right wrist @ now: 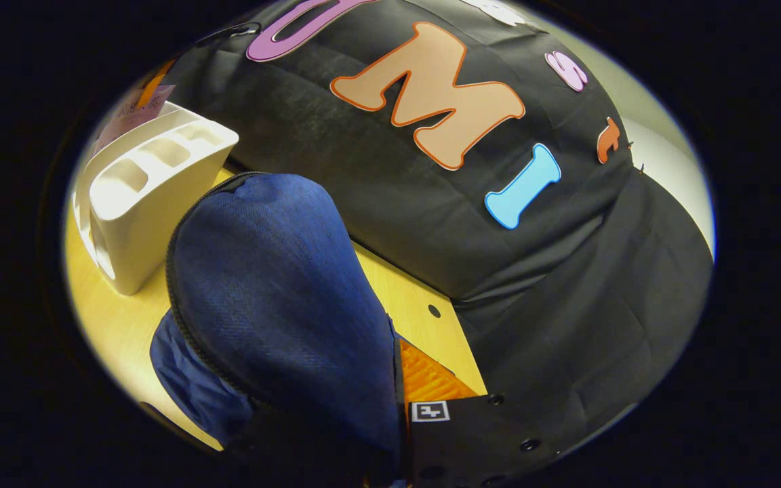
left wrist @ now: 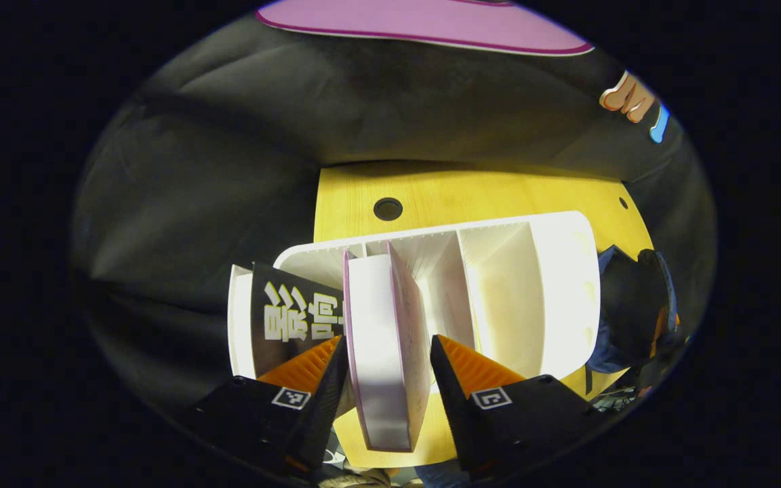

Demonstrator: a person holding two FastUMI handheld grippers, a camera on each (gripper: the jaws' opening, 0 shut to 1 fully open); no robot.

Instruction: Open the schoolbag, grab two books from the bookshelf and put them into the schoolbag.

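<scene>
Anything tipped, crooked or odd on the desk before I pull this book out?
Nothing looks damaged or spilled. The white bookshelf stands square on the yellow desk. The pink-edged book sits between the left gripper fingers, leaning a little in its slot. The black book beside it also leans. The right gripper has the blue schoolbag flap against its finger.

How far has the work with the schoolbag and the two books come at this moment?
Whether the bag is already open cannot be told: the right gripper is at the blue schoolbag, one finger hidden behind the fabric. In hand: the left gripper straddles a pink-edged book standing in the white bookshelf, fingers not pressing yet. Left: pulling that book, then another such as the black book, into the bag.
</scene>
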